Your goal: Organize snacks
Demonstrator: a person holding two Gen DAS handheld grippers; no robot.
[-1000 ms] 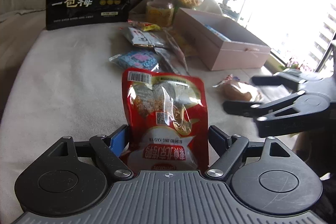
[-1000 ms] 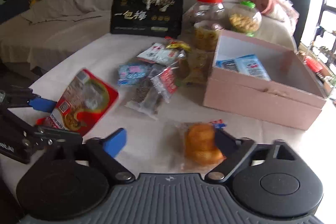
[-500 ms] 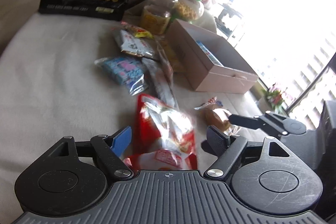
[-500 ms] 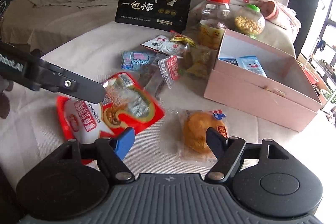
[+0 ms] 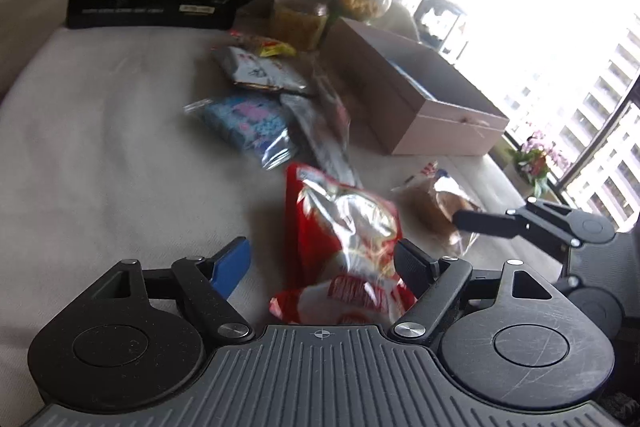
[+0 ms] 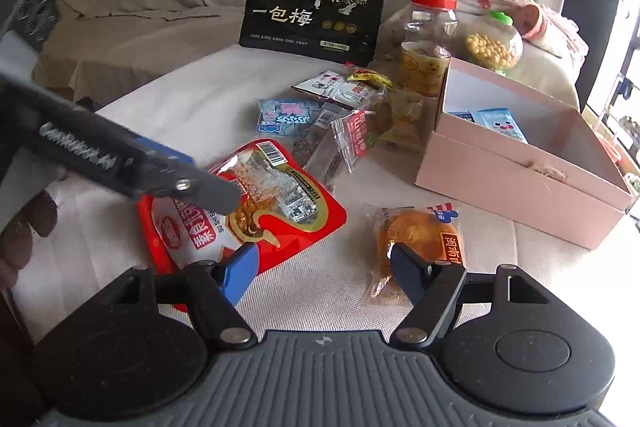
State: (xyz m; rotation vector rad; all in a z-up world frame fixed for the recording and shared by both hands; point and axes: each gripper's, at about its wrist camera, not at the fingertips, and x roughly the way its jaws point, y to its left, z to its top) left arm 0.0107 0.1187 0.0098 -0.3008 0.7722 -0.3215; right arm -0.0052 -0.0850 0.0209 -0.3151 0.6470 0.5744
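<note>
My left gripper (image 5: 324, 259) stands wide, with the near end of a red snack pouch (image 5: 344, 247) between its fingers. The black finger (image 5: 412, 263) is against the pouch's right edge, while the blue finger (image 5: 232, 263) stands clear of it with bare cloth between, so nothing is clamped. My right gripper (image 6: 320, 263) is about half open and its jaws are closing. Its black finger (image 6: 408, 267) lies over the near left part of a wrapped round bun (image 6: 416, 239); most of the bun sits beyond and to the right of the gap, so it is not gripped.

The pouch lies flat on a cloth-covered table (image 6: 200, 99), the bun just to its right and apart from it. Beyond them is a loose heap of small packets, among them a blue-and-pink one (image 6: 286, 117) and a clear one with a red label (image 6: 352, 139). To the right sits an open pink box (image 6: 520, 179) with a blue packet (image 6: 500, 123) already inside. Behind stand two jars (image 6: 428, 43) and a large black bag (image 6: 316, 15).

I judge this the pick-up step for two snacks at once. Next, the left jaws need to close across the pouch. The right gripper needs to shift right to centre the bun before closing gently, since it looks soft. Both likely go to the box.
</note>
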